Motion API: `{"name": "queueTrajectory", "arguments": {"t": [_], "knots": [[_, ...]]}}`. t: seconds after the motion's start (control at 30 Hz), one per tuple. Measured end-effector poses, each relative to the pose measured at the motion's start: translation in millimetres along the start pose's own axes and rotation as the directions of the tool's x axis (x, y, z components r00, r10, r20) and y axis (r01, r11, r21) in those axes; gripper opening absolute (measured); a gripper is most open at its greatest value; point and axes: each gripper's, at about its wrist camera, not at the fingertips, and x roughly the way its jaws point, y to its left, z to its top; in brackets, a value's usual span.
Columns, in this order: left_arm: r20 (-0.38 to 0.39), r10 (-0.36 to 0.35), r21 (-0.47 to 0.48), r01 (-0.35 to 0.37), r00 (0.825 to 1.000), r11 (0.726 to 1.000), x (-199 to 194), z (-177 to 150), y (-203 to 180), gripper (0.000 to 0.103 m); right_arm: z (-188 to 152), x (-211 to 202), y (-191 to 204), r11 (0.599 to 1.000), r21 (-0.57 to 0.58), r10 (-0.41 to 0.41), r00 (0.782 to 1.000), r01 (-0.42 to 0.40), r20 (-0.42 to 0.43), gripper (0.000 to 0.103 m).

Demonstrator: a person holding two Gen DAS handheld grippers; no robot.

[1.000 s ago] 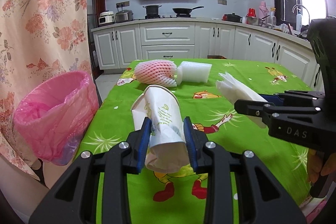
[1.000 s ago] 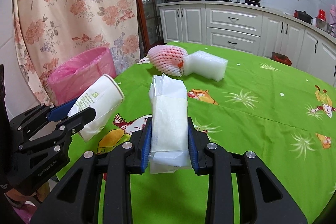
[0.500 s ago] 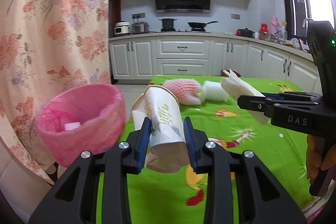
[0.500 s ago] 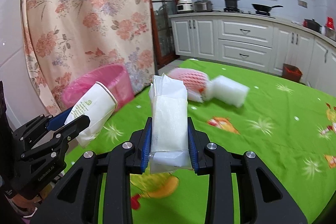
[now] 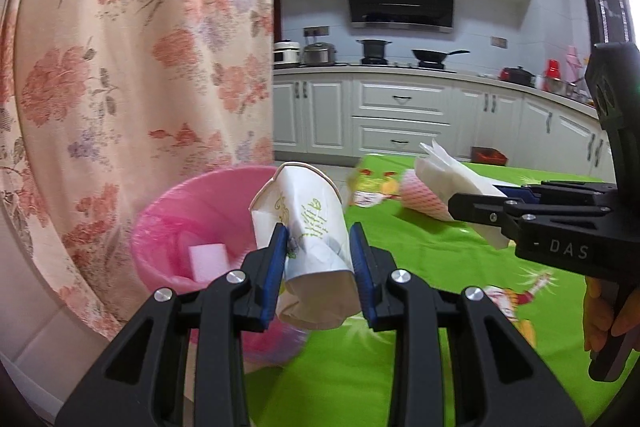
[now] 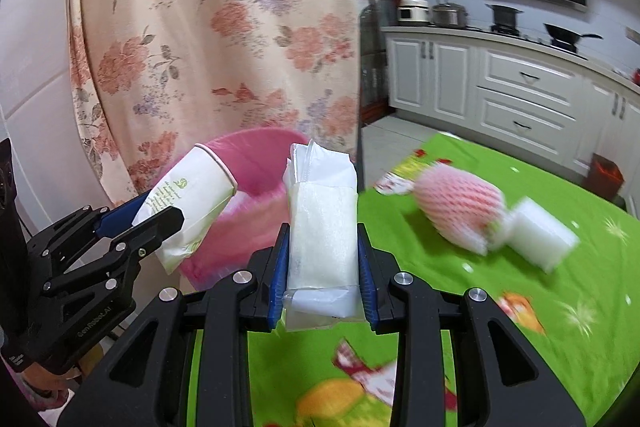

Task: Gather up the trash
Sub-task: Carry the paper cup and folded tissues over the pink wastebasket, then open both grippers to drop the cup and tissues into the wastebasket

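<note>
Left gripper [image 5: 318, 259] clamps a crushed paper cup [image 5: 308, 227] beside the pink bin's [image 5: 160, 219] rim; right gripper [image 6: 322, 267] pinches a tissue pack [image 6: 322, 227] nearby.

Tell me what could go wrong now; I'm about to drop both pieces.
1. The crumpled white paper cup, shut in the left gripper, sits over the near rim of the pink-lined trash bin; released here it may land outside.
2. The white tissue packet in the right gripper hangs over the green tablecloth, short of the bin.
</note>
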Motion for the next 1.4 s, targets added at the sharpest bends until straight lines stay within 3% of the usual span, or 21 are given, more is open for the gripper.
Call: {"name": "queueTrajectory", "arguments": {"t": [0.37, 0.7, 0.87, 1.03, 1.27, 1.4], "knots": [[-0.026, 0.11, -0.057, -0.112, 0.994, 0.992, 34.7, 10.0, 60.9, 0.032, 39.2, 64.0, 35.2, 0.992, -0.077, 0.094, 0.995, -0.096, -0.021, 0.031], [-0.057, 0.154, -0.106, -0.16, 0.986, 0.982, 66.0, 13.1, 95.9, 0.032, 64.7, 119.2, 48.5, 0.983, -0.078, 0.16, 0.986, -0.164, -0.05, 0.031], [-0.078, 0.173, -0.121, -0.182, 0.982, 0.976, 75.1, 9.3, 107.1, 0.032, 69.4, 144.7, 54.1, 0.979, -0.076, 0.183, 0.981, -0.188, -0.072, 0.037], [-0.099, 0.18, -0.135, -0.193, 0.979, 0.972, 78.7, 4.6, 114.6, 0.033, 67.9, 154.6, 48.2, 0.982, -0.048, 0.181, 0.98, -0.185, -0.078, 0.056], [-0.101, 0.198, -0.137, -0.21, 0.975, 0.968, 73.9, 3.0, 111.4, 0.035, 62.8, 142.0, 30.3, 0.987, -0.017, 0.159, 0.986, -0.16, -0.058, 0.056], [-0.094, 0.192, -0.144, -0.204, 0.977, 0.968, 66.1, 1.5, 100.8, 0.046, 53.7, 125.8, 13.8, 0.991, 0.014, 0.134, 0.99, -0.134, -0.047, 0.056]]}}
